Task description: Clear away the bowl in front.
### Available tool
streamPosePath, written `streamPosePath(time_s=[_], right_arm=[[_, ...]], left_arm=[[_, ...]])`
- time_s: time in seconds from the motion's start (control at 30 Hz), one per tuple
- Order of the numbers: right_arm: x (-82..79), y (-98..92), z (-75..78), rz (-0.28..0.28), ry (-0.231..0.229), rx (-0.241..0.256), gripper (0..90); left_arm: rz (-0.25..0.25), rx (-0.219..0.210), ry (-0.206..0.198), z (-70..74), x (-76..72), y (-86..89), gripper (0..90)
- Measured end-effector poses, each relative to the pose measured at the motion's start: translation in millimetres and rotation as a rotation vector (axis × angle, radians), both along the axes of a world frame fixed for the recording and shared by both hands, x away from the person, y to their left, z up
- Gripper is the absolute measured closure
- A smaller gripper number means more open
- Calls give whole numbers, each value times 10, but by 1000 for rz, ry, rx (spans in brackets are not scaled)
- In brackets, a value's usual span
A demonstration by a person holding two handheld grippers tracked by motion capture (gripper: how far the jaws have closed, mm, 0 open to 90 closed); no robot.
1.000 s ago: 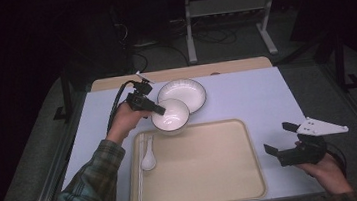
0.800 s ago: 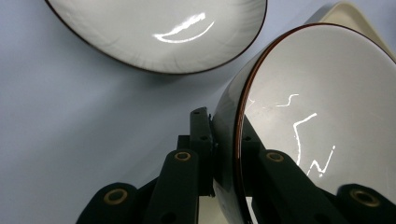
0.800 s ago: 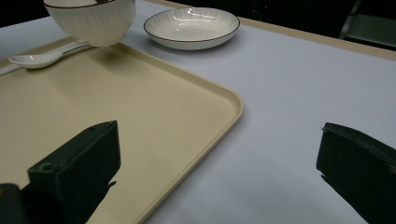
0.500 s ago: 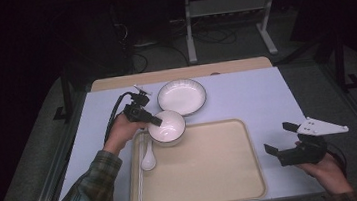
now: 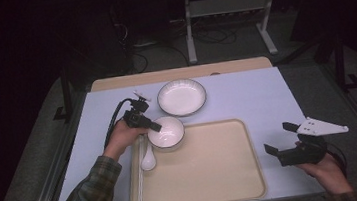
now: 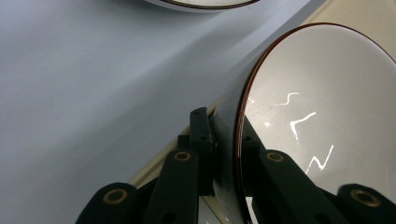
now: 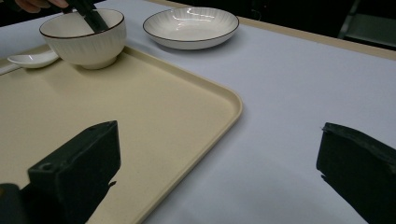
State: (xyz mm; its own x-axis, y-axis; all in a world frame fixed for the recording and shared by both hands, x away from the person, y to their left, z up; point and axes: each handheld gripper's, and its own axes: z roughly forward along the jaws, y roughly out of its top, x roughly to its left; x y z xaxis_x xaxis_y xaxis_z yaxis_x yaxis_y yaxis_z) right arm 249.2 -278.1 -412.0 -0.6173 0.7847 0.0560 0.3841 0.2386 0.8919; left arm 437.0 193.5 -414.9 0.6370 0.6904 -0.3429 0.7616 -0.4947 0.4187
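Note:
A white bowl with a dark rim [image 5: 166, 132] sits at the far left corner of the beige tray [image 5: 214, 177]. My left gripper [image 5: 151, 126] is shut on its left rim. In the left gripper view one jaw is outside the bowl [image 6: 317, 107] and one inside, with the gripper [image 6: 224, 130] pinching the wall. The right gripper view shows the bowl [image 7: 84, 37] standing upright on the tray [image 7: 93, 107]. My right gripper [image 5: 279, 137] hovers open just off the tray's right edge with nothing between its jaws [image 7: 219, 140].
A white spoon [image 5: 147, 159] lies on the tray's left side, just in front of the bowl. A shallow white plate [image 5: 181, 97] stands on the blue-grey table behind the tray. A wooden strip [image 5: 178, 74] runs along the table's far edge.
My left gripper has carried the bowl from beside the plate toward me and down onto the tray's far left corner. The right gripper has stayed put.

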Motion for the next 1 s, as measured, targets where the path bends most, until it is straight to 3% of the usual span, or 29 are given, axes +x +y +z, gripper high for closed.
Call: streamPosePath(time_s=[0.23,0.37,0.77,1.0], right_arm=[[0,3,-2,-1,1,-2,0],[-4,1,0,0,-1,-3,0],[-6,3,1,-2,-1,-4,0],[-6,2,0,-4,1,-4,0]], left_arm=[[-1,-5,-3,-9,-9,10,819],[-4,-39,9,-13,0,36,797],[35,-103,-56,187,64,120,469],[74,-126,-80,293,164,120,343]])
